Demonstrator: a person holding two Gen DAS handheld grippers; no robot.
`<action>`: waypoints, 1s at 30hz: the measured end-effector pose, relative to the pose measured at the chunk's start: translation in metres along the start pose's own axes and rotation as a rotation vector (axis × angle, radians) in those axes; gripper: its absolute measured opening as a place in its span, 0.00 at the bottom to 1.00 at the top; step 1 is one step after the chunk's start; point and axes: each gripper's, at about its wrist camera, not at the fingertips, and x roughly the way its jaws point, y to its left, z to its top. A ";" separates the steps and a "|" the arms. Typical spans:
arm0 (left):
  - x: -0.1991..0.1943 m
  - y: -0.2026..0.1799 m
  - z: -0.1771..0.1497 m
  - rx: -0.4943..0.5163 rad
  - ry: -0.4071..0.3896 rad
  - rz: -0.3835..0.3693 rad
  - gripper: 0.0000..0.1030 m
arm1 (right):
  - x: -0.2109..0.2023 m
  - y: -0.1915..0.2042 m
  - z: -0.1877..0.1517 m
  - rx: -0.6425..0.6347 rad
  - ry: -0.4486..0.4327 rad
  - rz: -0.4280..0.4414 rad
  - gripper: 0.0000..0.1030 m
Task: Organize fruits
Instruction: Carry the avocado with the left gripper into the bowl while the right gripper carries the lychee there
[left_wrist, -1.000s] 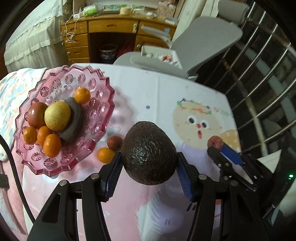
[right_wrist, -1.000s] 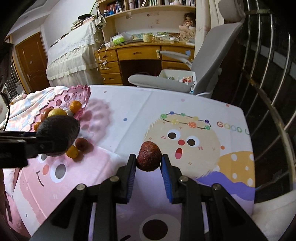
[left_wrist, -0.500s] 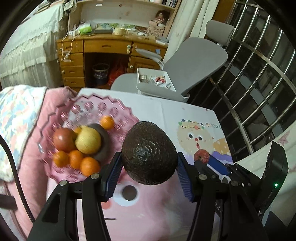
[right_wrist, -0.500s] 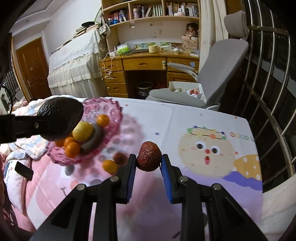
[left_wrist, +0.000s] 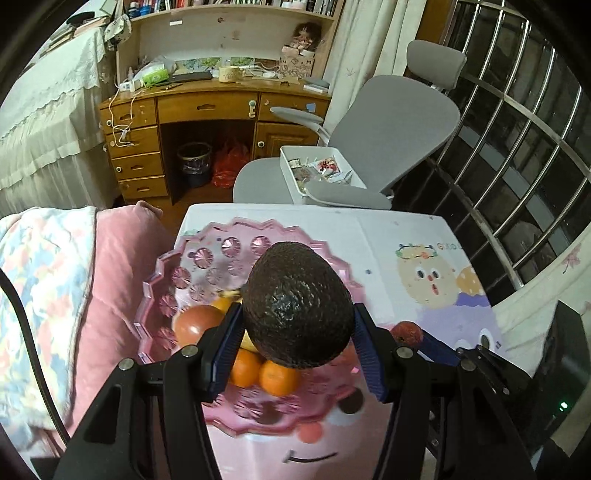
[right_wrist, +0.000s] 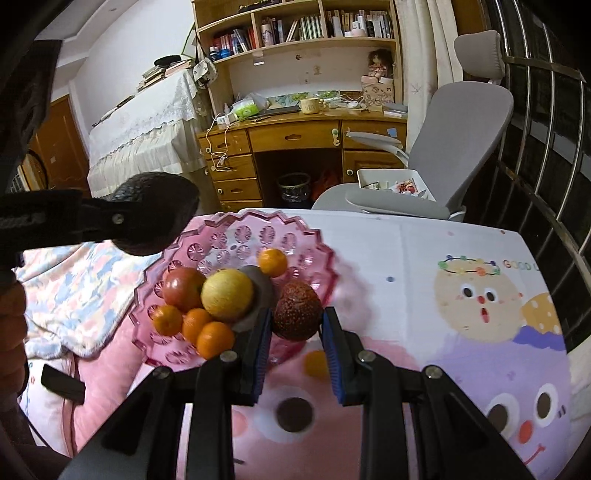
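My left gripper (left_wrist: 295, 345) is shut on a dark avocado (left_wrist: 297, 308) and holds it above the pink glass fruit plate (left_wrist: 162, 273). The avocado also shows in the right wrist view (right_wrist: 157, 218), high over the plate's left side. My right gripper (right_wrist: 295, 341) is shut on a small reddish-brown fruit (right_wrist: 296, 312) at the plate's near right rim (right_wrist: 325, 258). The plate holds a red apple (right_wrist: 183, 284), a yellow round fruit (right_wrist: 227, 295), several small oranges (right_wrist: 214, 339) and a dark fruit (right_wrist: 260, 291).
One small orange (right_wrist: 316, 363) lies on the cartoon tablecloth (right_wrist: 461, 295) just below the plate. A pink cushion and patterned blanket (left_wrist: 44, 280) lie left. A grey office chair (left_wrist: 369, 147) and wooden desk (left_wrist: 207, 110) stand beyond the table; window bars (left_wrist: 517, 147) run along the right.
Both grippers have risen and moved left towards the plate with their fruits. The avocado now hangs over the plate, and the reddish fruit has reached its right rim.
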 end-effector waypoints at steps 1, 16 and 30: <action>0.006 0.008 0.002 0.006 0.009 -0.001 0.55 | 0.004 0.007 0.000 0.006 0.000 -0.004 0.27; 0.092 0.093 0.004 -0.060 0.077 -0.039 0.55 | 0.074 0.055 -0.018 0.029 0.110 -0.062 0.27; 0.099 0.086 0.011 -0.045 0.074 -0.054 0.66 | 0.085 0.048 -0.019 0.083 0.138 -0.084 0.34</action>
